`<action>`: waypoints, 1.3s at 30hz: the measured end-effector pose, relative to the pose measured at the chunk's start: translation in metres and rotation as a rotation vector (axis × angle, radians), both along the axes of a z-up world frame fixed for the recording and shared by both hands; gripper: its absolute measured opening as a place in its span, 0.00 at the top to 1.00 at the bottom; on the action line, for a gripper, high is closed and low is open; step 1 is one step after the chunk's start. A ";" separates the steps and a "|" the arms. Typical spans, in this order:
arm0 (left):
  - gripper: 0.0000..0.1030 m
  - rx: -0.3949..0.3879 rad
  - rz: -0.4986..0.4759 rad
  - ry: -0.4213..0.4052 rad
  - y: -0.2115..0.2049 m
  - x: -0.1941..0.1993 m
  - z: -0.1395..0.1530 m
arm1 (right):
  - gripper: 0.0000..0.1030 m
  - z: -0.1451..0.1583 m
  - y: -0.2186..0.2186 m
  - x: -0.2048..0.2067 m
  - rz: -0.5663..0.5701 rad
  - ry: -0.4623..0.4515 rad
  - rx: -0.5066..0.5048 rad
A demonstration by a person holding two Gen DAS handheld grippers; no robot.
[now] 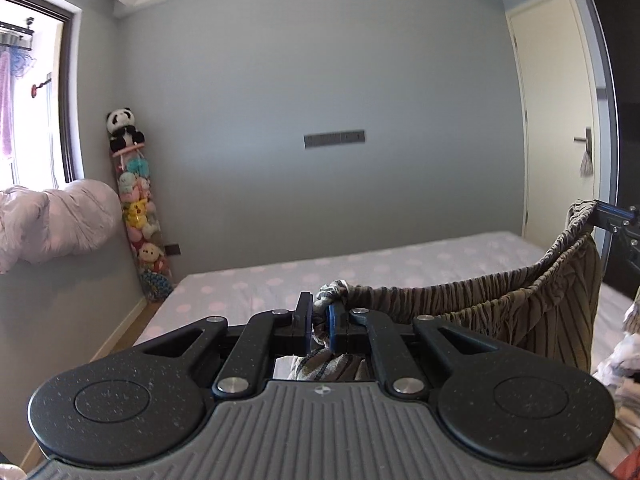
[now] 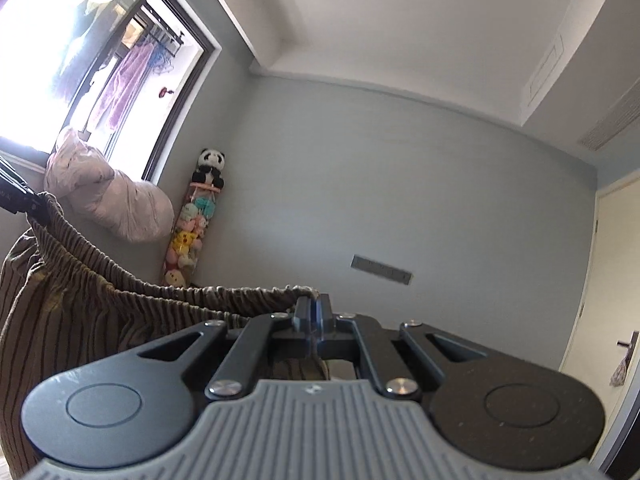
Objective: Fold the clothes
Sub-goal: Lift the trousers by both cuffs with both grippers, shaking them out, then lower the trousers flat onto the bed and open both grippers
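Note:
A brown striped garment with an elastic waistband (image 1: pixel 480 300) hangs stretched in the air between both grippers. My left gripper (image 1: pixel 320 316) is shut on one end of the waistband, the bunched cloth showing between its blue pads. In the right wrist view my right gripper (image 2: pixel 315 312) is shut on the other end of the same garment (image 2: pixel 80 312), whose body hangs down at the left. The far end of the waistband is pinched by the other gripper at the edge of each view. The garment is held above the bed (image 1: pixel 360 268).
The bed has a grey sheet with pink dots. A pile of other clothes (image 1: pixel 624 360) lies at the right edge. A rolled pink duvet (image 1: pixel 52 220) sits on the window sill. A column of plush toys (image 1: pixel 140 216) stands in the corner. A door (image 1: pixel 556 120) is at the right.

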State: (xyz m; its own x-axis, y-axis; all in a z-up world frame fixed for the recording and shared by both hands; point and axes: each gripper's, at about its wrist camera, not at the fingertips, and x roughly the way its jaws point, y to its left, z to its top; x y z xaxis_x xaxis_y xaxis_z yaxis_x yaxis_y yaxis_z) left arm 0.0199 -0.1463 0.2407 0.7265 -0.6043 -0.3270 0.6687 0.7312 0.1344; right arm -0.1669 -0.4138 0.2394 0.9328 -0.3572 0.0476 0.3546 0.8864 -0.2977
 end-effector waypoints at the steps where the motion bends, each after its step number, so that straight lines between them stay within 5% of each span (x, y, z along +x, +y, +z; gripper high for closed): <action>1: 0.95 0.017 0.005 -0.003 -0.009 0.009 -0.003 | 0.97 -0.002 -0.008 0.013 -0.011 0.025 0.015; 8: 0.95 0.102 0.050 -0.054 -0.073 0.056 -0.009 | 0.97 -0.012 -0.049 0.094 -0.100 0.140 -0.027; 17: 0.95 0.018 0.081 -0.205 -0.105 0.062 0.031 | 0.97 0.031 -0.078 0.127 -0.171 0.040 -0.083; 20: 0.95 0.040 0.049 -0.225 -0.102 0.049 0.025 | 0.97 0.032 -0.077 0.114 -0.174 0.023 -0.085; 28: 0.95 0.193 -0.040 -0.147 -0.080 0.010 -0.066 | 0.97 -0.053 -0.059 0.057 -0.116 0.182 -0.007; 39: 0.95 0.322 -0.169 0.187 -0.015 -0.043 -0.203 | 0.97 -0.192 -0.023 -0.030 -0.039 0.464 0.203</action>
